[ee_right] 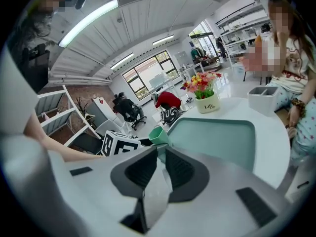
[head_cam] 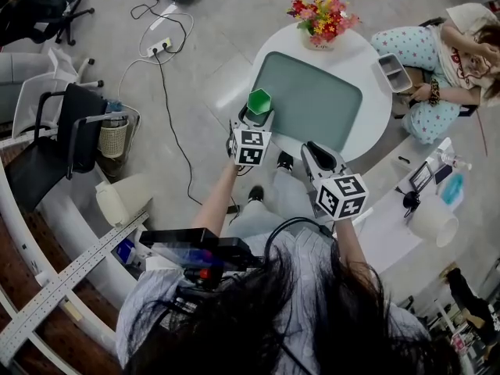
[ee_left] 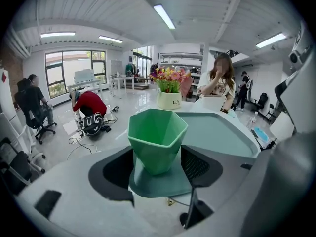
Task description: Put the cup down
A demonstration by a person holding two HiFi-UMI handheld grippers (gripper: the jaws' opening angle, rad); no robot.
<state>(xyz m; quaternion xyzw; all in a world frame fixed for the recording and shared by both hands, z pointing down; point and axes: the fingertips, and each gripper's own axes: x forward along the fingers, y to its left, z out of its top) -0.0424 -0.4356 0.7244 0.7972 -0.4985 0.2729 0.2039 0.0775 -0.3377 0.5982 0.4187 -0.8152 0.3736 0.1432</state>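
Observation:
A green faceted cup (head_cam: 258, 101) is upright between the jaws of my left gripper (head_cam: 256, 117), which is shut on it at the left edge of the teal tray (head_cam: 312, 104). In the left gripper view the cup (ee_left: 157, 137) fills the gap between the dark pads (ee_left: 195, 166), with a flat teal piece under it; I cannot tell whether it rests on anything. My right gripper (head_cam: 315, 153) is at the tray's near edge, its jaws nearly together and empty. The right gripper view shows the cup (ee_right: 158, 135) just beyond that gripper (ee_right: 161, 154), with the tray (ee_right: 217, 137) to the right.
The tray lies on a round white table (head_cam: 367, 61) with a flower pot (head_cam: 322, 18) at the back and a white box (head_cam: 393, 73) at the right. A seated person (head_cam: 426, 53) is at the table's far right. Chairs (head_cam: 62, 143) and floor cables (head_cam: 168, 108) are to the left.

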